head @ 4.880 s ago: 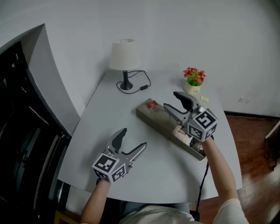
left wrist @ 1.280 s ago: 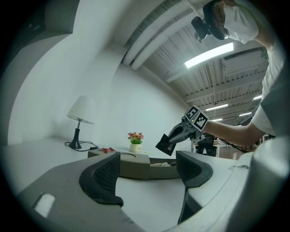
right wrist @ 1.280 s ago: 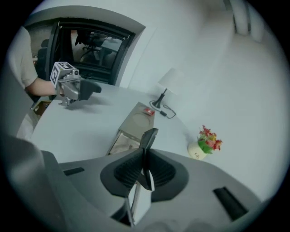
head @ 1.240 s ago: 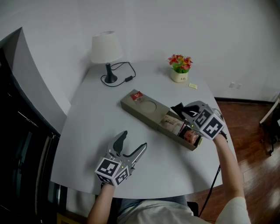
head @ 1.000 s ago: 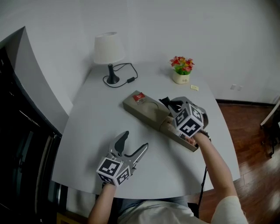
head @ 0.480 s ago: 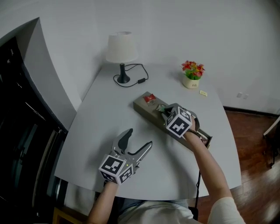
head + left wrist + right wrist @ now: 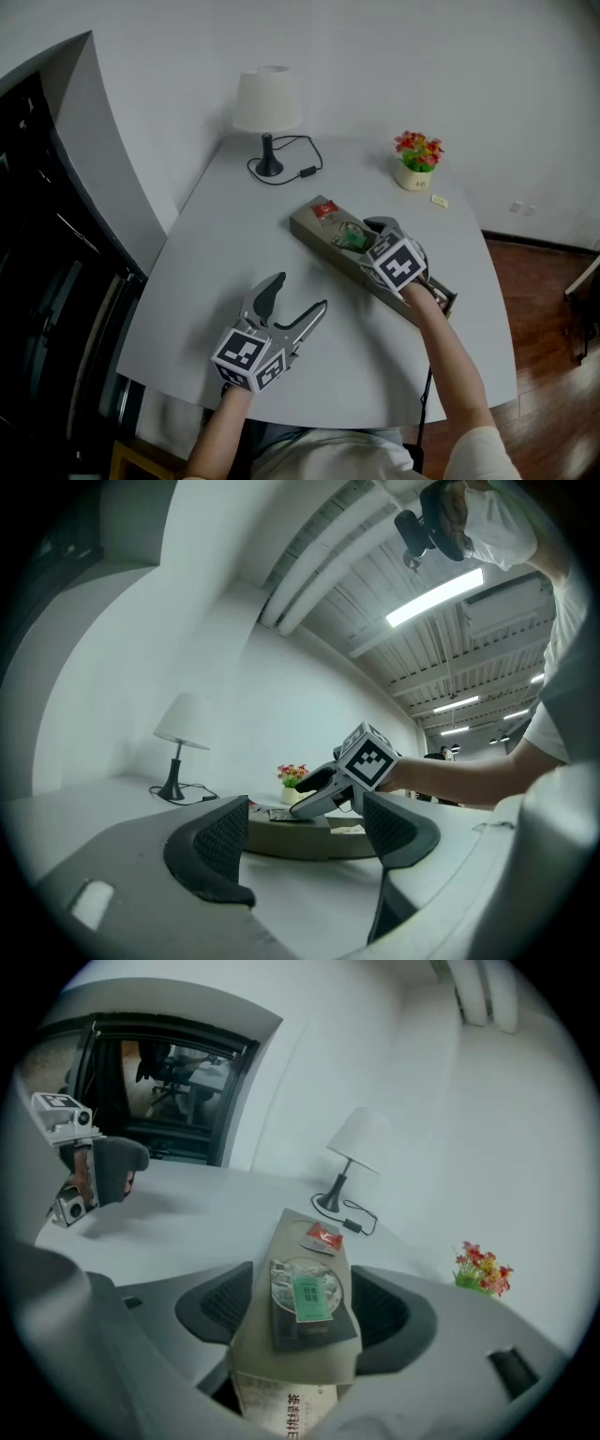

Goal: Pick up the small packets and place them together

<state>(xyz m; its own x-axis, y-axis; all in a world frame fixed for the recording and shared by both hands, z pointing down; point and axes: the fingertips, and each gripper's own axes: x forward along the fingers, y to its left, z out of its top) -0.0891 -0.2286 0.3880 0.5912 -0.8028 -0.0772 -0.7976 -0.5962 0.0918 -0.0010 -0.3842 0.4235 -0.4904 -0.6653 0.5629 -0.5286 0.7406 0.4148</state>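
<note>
A long tan tray (image 7: 319,231) lies slanted across the white table. A red packet (image 7: 324,210) rests at its far end. Just nearer, a dark packet with a green label (image 7: 352,240) lies flat on the tray's round recess (image 7: 306,1299). My right gripper (image 7: 363,236) straddles this packet. Its jaws are opening, and both pads stand clear of the packet's sides in the right gripper view (image 7: 302,1305). My left gripper (image 7: 300,292) hovers over the table's near part, open with nothing between its fingers (image 7: 305,832).
A white lamp (image 7: 266,103) with its cable stands at the back. A small flower pot (image 7: 416,159) and a yellowish scrap (image 7: 437,201) sit at the back right. Printed paper (image 7: 281,1410) lies in the tray's near section. The table edge runs close behind my left gripper.
My right gripper has travelled from the tray's near end toward its far end with the green-labelled packet. Its jaws have spread and the packet now lies on the tray. The left gripper has stayed put.
</note>
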